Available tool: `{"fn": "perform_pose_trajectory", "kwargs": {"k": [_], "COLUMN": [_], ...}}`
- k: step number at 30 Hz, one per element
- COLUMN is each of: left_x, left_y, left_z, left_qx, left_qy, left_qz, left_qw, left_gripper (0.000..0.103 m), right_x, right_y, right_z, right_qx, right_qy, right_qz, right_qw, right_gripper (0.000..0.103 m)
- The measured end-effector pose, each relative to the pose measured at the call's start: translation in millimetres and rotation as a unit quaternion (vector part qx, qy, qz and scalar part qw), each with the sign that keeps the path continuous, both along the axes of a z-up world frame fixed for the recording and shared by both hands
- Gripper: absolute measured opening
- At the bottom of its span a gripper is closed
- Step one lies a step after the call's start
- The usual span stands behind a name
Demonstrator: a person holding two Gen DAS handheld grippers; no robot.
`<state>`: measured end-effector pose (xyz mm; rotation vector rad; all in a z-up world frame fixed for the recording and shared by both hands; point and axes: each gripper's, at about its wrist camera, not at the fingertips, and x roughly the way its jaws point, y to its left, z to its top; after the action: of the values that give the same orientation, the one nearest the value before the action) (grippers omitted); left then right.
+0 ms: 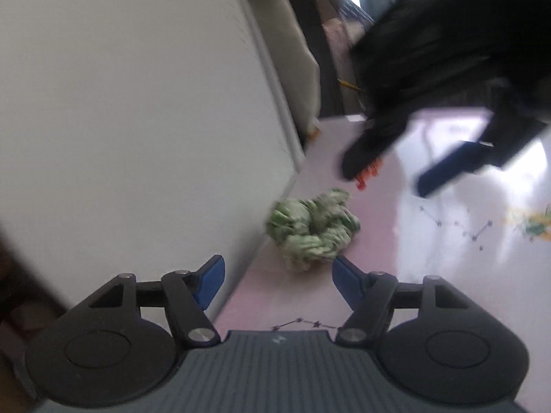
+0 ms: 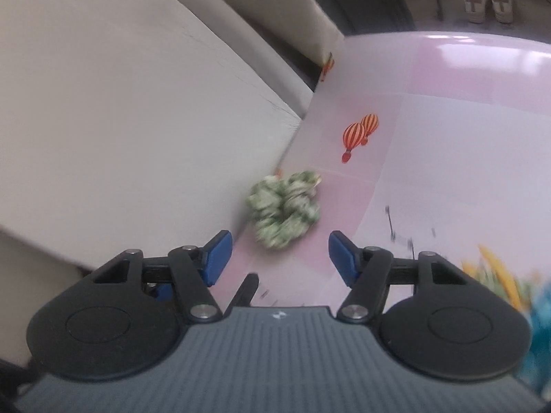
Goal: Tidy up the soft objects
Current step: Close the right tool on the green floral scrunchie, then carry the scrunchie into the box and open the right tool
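Observation:
A green-and-white fabric scrunchie (image 1: 311,229) lies on the pink mat (image 1: 372,130), close against a white box wall (image 1: 137,103). My left gripper (image 1: 279,277) is open just short of it, and nothing sits between its blue pads. The right wrist view shows the same scrunchie (image 2: 284,208) a little ahead of my right gripper (image 2: 280,254), which is also open and empty. In the left wrist view the right gripper (image 1: 392,175) appears blurred above and beyond the scrunchie, with one blue finger (image 1: 447,168) showing.
The white box (image 2: 120,103) fills the left side, with a beige cushion (image 2: 292,10) behind it. The mat (image 2: 447,120) carries printed red balloons (image 2: 360,132). A teal soft thing (image 2: 540,327) sits at the right edge. A pair of shoes (image 2: 489,0) stands on the floor beyond.

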<state>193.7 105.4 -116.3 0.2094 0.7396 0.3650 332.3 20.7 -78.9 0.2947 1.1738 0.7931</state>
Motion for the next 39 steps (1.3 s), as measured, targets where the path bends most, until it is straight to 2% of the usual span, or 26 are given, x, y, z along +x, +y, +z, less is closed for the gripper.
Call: {"fn": "perform_pose_trajectory", "kwargs": {"k": [4, 6, 9, 10, 11, 12, 14, 17, 19, 23, 27, 31, 36, 39], "left_x": [17, 24, 33, 36, 38, 39, 40, 32, 25, -1, -38, -76, -120, -141], "left_y": [2, 3, 7, 9, 9, 10, 9, 4, 1, -7, -25, -60, -120, -167], "left_z": [-14, -18, -20, -19, -18, -18, -17, -15, -10, 13, 48, 85, 128, 147], "left_qx": [-0.003, -0.006, -0.023, -0.030, -0.036, -0.041, -0.051, -0.052, -0.050, -0.045, -0.037, -0.027, -0.032, -0.030], "left_qy": [0.015, 0.021, 0.023, 0.025, 0.027, 0.028, 0.030, 0.030, 0.027, 0.002, -0.029, -0.060, -0.085, -0.095], "left_qz": [-0.023, -0.028, -0.031, -0.034, -0.034, -0.033, -0.036, -0.037, -0.040, -0.055, -0.078, -0.123, -0.199, -0.259], "left_qw": [0.9996, 0.9994, 0.9990, 0.9987, 0.9984, 0.9982, 0.9976, 0.9975, 0.9976, 0.9975, 0.9958, 0.9903, 0.9759, 0.9606], "left_gripper": [0.071, 0.067, 0.051, 0.041, 0.034, 0.031, 0.016, 0.012, 0.011, 0.010, 0.010, 0.010, 0.010, 0.011], "right_x": [23, 31, 38, 38, 38, 37, 34, 28, 22, 6, -21, -54, -106, -142], "right_y": [30, 41, 48, 50, 51, 53, 55, 56, 51, 35, 4, -46, -134, -200], "right_z": [-30, -43, -53, -54, -54, -55, -56, -55, -51, -32, 6, 49, 95, 119], "right_qx": [-0.015, -0.019, -0.005, -0.001, -0.001, -0.002, -0.007, -0.017, -0.018, 0.001, 0.025, 0.049, 0.069, 0.069], "right_qy": [-0.007, -0.008, -0.019, -0.018, -0.018, -0.019, -0.015, -0.010, -0.003, 0.000, -0.015, -0.038, -0.063, -0.074], "right_qz": [0.018, 0.019, 0.017, 0.016, 0.016, 0.017, 0.018, 0.013, 0.006, -0.005, -0.017, -0.042, -0.093, -0.139], "right_qw": [1.000, 1.000, 1.000, 1.000, 1.000, 1.000, 1.000, 1.000, 1.000, 1.000, 0.999, 0.997, 0.991, 0.985], "right_gripper": [0.061, 0.061, 0.054, 0.052, 0.047, 0.044, 0.028, 0.017, 0.015, 0.013, 0.013, 0.013, 0.013, 0.013]}}
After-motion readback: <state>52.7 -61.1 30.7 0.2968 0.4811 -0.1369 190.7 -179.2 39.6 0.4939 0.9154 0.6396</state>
